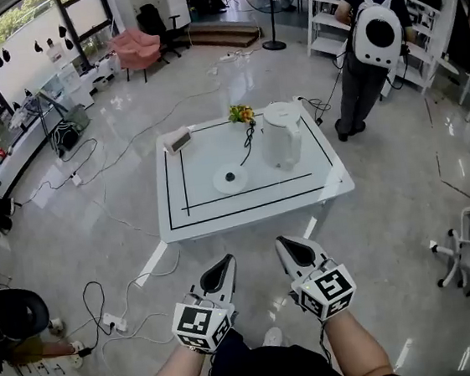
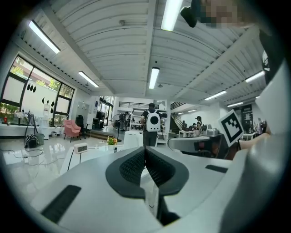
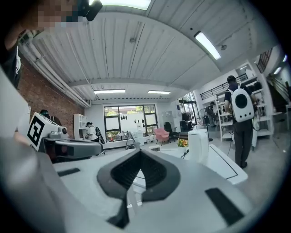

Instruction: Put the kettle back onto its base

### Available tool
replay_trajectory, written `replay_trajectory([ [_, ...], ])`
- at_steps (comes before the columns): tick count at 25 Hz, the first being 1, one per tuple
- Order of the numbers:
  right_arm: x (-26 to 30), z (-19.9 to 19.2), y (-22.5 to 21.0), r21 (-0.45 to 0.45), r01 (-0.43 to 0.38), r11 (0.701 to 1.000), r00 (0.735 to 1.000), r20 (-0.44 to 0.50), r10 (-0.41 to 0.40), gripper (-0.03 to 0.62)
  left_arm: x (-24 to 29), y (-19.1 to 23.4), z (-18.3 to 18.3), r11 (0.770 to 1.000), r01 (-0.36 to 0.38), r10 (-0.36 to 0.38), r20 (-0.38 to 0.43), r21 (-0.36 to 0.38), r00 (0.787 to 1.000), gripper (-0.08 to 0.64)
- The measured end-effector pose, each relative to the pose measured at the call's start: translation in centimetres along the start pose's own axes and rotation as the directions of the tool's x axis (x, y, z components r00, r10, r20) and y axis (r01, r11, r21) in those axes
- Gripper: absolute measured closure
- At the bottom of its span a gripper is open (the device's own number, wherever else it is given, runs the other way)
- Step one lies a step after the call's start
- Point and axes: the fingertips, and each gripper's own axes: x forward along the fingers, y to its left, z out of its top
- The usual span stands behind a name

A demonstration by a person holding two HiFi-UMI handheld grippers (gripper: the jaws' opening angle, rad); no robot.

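Observation:
A white kettle (image 1: 282,134) stands upright on the white table (image 1: 204,212), right of centre. Its round white base (image 1: 231,179) lies flat to the kettle's left, a black cord running back from it. The kettle (image 3: 198,144) also shows in the right gripper view, right of the jaws. My left gripper (image 1: 224,268) and right gripper (image 1: 291,250) hang side by side in front of the table's near edge, well short of it. Both are shut with nothing between their jaws. The left gripper (image 2: 145,154) and right gripper (image 3: 139,156) each point roughly level toward the table.
A small white clock (image 1: 177,140) and a bunch of flowers (image 1: 242,113) sit at the table's far side. A person with a white backpack (image 1: 373,32) stands beyond the table's right corner. Cables and power strips (image 1: 111,323) lie on the floor at left. A chair (image 1: 466,253) is at right.

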Motion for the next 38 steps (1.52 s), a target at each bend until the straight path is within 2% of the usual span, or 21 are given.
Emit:
replay_trajectory([
  [5, -0.4, 0.7, -0.6, -0.002, -0.014, 1.0, 0.999, 0.028, 0.014, 0.591, 0.4, 0.2, 0.3, 1.0, -0.029, 0.029, 0.006, -0.003, 1.0, 0.555],
  [13, 0.3, 1.9, -2.4, 0.008, 0.002, 1.0, 0.998, 0.06, -0.003, 0.591, 2.2, 0.5, 1.1, 1.0, -0.012, 0.012, 0.018, 0.003, 1.0, 0.554],
  [19, 2.6, 2.5, -4.5, -0.001, 0.026, 1.0, 0.998, 0.065, -0.026, 0.538, 5.2, 2.6, 1.4, 1.0, 0.008, -0.008, 0.022, -0.007, 1.0, 0.538],
  [23, 5.0, 2.8, -6.8, 0.0, 0.049, 0.999, 0.997, 0.061, -0.049, 0.501, 8.4, 4.1, 1.5, 0.999, 0.038, -0.038, 0.014, -0.001, 0.999, 0.484],
  [30, 10.7, 3.9, -10.1, -0.011, 0.08, 0.997, 0.995, 0.055, -0.079, 0.398, 13.7, 8.2, 2.0, 0.998, 0.066, -0.066, -0.009, 0.012, 0.998, 0.306],
  [33, 13.4, 4.1, -11.7, -0.016, 0.096, 0.995, 0.994, 0.045, -0.095, 0.361, 16.0, 9.8, 2.0, 0.996, 0.086, -0.086, -0.023, 0.019, 0.996, 0.276],
  [38, 17.4, 4.3, -14.3, -0.011, 0.128, 0.992, 0.991, 0.036, -0.127, 0.359, 19.6, 12.4, 1.9, 0.992, 0.125, -0.124, -0.044, 0.032, 0.991, 0.261],
])
